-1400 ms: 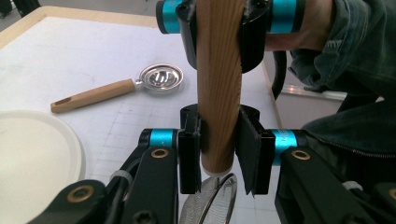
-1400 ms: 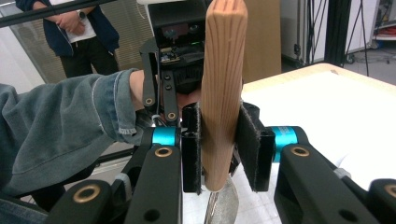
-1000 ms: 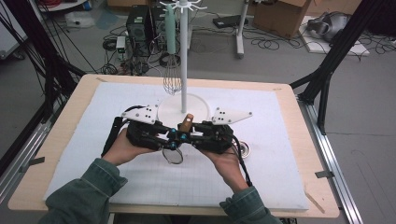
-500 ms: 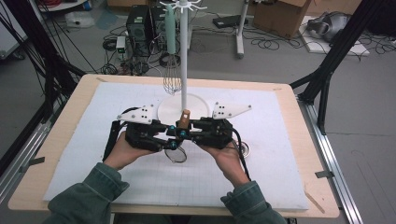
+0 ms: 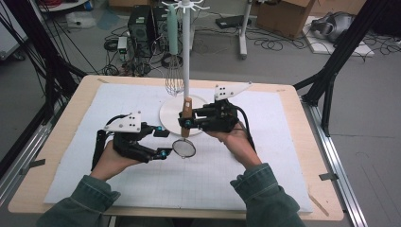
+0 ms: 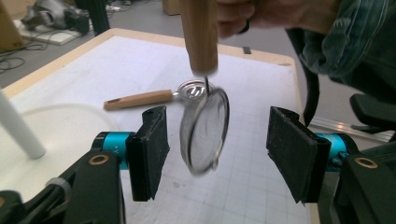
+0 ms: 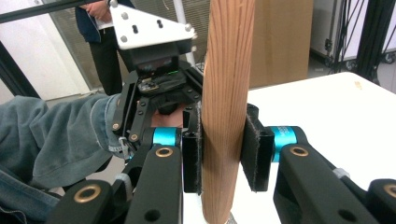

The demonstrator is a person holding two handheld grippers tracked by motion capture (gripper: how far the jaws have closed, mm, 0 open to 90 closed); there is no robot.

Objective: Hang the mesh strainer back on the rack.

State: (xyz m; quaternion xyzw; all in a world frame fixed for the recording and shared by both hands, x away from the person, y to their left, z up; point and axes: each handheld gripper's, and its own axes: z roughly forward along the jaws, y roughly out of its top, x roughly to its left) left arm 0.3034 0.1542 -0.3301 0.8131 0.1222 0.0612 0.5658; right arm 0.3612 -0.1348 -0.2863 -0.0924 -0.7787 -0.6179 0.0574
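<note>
Wooden and upright, the strainer's handle (image 7: 227, 107) is pinched between the black pads of the right tool (image 5: 187, 124), whose jaws press on it from both sides. Below that grip the strainer's round mesh bowl (image 6: 205, 130) hangs on edge above the table (image 5: 302, 189), between the spread jaws of the left tool (image 5: 163, 142). Those jaws have just been opening, and their pads stand clear of the mesh on either side. Just behind the right tool, a white stand (image 5: 186, 56) rises from a round base, with a whisk (image 5: 174, 80) hanging from its top. A second wooden-handled strainer (image 6: 144, 98) lies flat on the white gridded mat (image 5: 118, 101) nearby. No writing can be read on any of these things.
</note>
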